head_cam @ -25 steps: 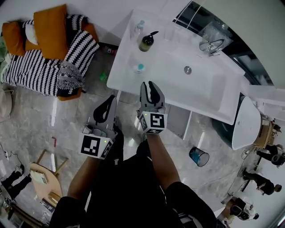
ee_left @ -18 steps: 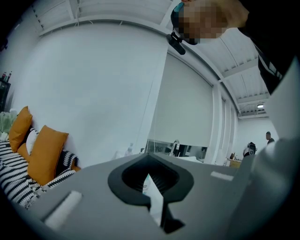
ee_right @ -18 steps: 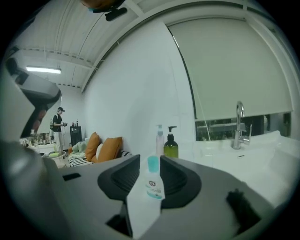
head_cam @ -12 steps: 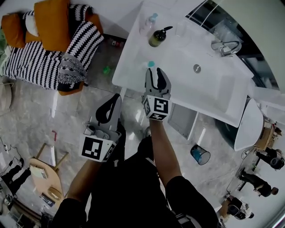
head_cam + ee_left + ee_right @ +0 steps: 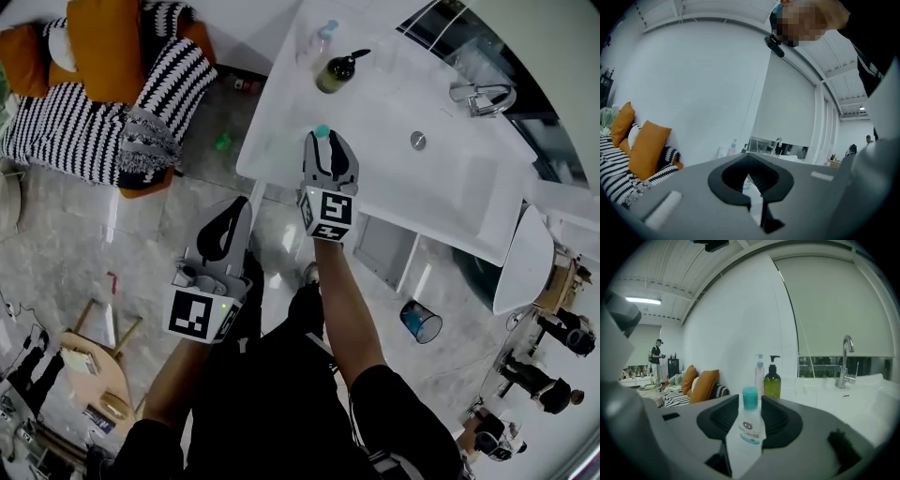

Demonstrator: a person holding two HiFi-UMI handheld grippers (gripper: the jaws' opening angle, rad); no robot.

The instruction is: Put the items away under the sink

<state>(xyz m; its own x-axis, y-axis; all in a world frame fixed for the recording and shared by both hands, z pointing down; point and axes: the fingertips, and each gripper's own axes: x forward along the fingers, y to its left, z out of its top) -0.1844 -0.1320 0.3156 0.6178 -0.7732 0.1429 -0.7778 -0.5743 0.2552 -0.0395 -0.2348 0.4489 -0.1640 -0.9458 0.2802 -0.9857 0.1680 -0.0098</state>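
The right claw (image 5: 329, 148) is released: its jaws have just been opening, and the small bottle (image 5: 749, 427) stands between them with a gap on either side, so nothing is gripped yet. The bottle is clear with a teal cap. It sits on the white counter (image 5: 375, 187) close to its near left edge, directly ahead of the claw and already inside the hollow of the jaws. It is upright, its long axis vertical and the cap pointing up. The claw reaches in roughly level from the near side, one jaw to the bottle's left and one to its right, so the jaws would probably close squarely across the body below the cap.

The right hand is plainly the nearer one. The left claw (image 5: 240, 211) is clenched on nothing and hangs off the counter, nearer and to the left, well apart from the bottle.

Farther back on the counter stand a green pump bottle (image 5: 336, 75) and a tall pale bottle (image 5: 317, 39), both upright. The faucet (image 5: 478, 94) is far right.
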